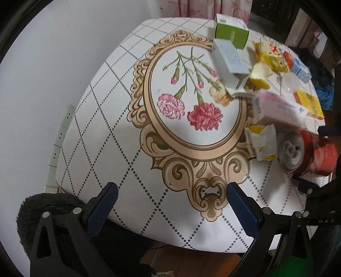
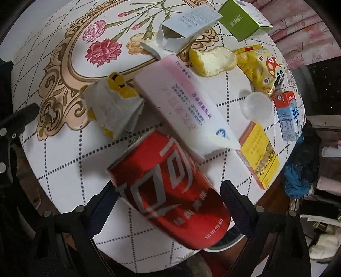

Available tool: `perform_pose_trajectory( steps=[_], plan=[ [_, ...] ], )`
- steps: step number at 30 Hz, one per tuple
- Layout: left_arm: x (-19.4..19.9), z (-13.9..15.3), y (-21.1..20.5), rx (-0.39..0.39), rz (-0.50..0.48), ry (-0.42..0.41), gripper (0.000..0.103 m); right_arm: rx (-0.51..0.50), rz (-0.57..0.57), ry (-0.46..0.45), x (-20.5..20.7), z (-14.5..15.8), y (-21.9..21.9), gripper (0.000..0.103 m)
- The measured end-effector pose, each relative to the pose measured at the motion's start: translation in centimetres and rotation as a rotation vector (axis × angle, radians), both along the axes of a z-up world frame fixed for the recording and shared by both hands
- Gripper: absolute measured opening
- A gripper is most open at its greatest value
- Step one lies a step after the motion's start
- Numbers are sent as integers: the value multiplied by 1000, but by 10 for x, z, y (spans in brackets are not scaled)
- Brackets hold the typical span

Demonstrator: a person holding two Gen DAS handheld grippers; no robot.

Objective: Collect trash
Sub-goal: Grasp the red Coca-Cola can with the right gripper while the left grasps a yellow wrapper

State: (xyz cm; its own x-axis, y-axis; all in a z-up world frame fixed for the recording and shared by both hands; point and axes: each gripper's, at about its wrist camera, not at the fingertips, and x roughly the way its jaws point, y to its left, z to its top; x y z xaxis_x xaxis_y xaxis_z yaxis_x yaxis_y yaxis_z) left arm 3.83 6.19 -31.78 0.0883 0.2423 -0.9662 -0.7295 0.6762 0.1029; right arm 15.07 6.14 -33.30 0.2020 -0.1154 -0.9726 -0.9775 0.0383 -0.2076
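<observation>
A round table with a flower-print cloth carries a pile of trash on its right side. My right gripper is shut on a red soda can, which is tilted with its top toward the pile. From the left wrist view the can shows at the right edge. Beyond it lie a pink-white box, a crumpled white-and-yellow pack, an open pale-blue box and a green box. My left gripper is open and holds nothing, over the table's near edge.
A yellow snack bag, a clear plastic dome, a milk carton and a yellow box lie near the far rim. A power strip hangs on the wall at left. A black fluffy item sits below the table.
</observation>
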Motion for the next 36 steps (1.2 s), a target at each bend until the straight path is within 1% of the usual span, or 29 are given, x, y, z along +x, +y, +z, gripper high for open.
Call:
perform_pose_trajectory(
  steps=[2, 4, 5, 6, 7, 8, 9, 11, 13, 14, 15, 17, 19, 21, 23, 24, 25, 26, 27, 29, 30, 31, 33, 36],
  plan=[
    [-1, -4, 1, -2, -5, 4, 103, 14, -69, 42, 9, 3, -5, 96],
    [0, -5, 3, -15, -7, -6, 103, 11, -168, 111, 23, 6, -11, 95],
    [2, -5, 5, -26, -6, -15, 103, 18, -241, 166, 30, 7, -19, 94],
    [2, -5, 6, -40, -5, -25, 103, 25, -284, 194, 35, 8, -24, 93],
    [3, -4, 9, -58, 0, -41, 103, 43, -389, 234, 46, 10, -37, 93],
    [6, -3, 11, -76, 4, -58, 103, 57, -448, 251, 53, 12, -46, 92],
    [8, -2, 13, -94, 7, -73, 103, 97, -552, 280, 65, 15, -59, 92],
    [13, 1, 15, -128, 19, -107, 103, 206, -816, 340, 94, 21, -94, 91],
    [21, 3, 17, -157, 26, -142, 103, 298, -989, 358, 113, 25, -120, 91],
    [26, 4, 16, -177, 22, -161, 103, 323, -1064, 370, 120, 23, -130, 91],
    [32, 4, 16, -193, 20, -171, 103, 324, -1106, 387, 124, 20, -137, 91],
    [43, 2, 14, -219, 10, -190, 103, 309, -1130, 437, 127, 11, -141, 91],
    [56, -3, 14, -247, -6, -200, 103, 328, -1089, 413, 124, 17, -143, 92],
    [69, -8, 11, -274, -34, -205, 96, 328, -1025, 383, 118, 19, -141, 92],
    [81, -12, 3, -271, -73, -186, 61, 303, -962, 353, 107, 23, -138, 92],
    [85, -15, 0, -266, -93, -172, 54, 295, -935, 335, 99, 17, -129, 92],
    [90, -17, -2, -258, -112, -158, 38, 274, -888, 297, 93, 17, -125, 92],
    [92, -18, -4, -245, -122, -147, 30, 258, -847, 270, 87, 15, -122, 92],
    [93, -18, -5, -235, -126, -146, 27, 252, -824, 265, 82, 13, -117, 92],
    [94, -16, -6, -224, -134, -154, 14, 241, -807, 272, 77, 9, -116, 91],
    [93, -15, -6, -215, -136, -154, 13, 241, -804, 287, 73, 6, -117, 85],
    [93, -13, -7, -206, -140, -155, 11, 238, -804, 289, 72, 4, -117, 73],
    [93, -10, -7, -185, -145, -157, 9, 247, -810, 282, 68, 2, -120, 73],
    [78, -4, -6, -161, -152, -167, 6, 274, -824, 290, 66, 4, -125, 72]
  ],
)
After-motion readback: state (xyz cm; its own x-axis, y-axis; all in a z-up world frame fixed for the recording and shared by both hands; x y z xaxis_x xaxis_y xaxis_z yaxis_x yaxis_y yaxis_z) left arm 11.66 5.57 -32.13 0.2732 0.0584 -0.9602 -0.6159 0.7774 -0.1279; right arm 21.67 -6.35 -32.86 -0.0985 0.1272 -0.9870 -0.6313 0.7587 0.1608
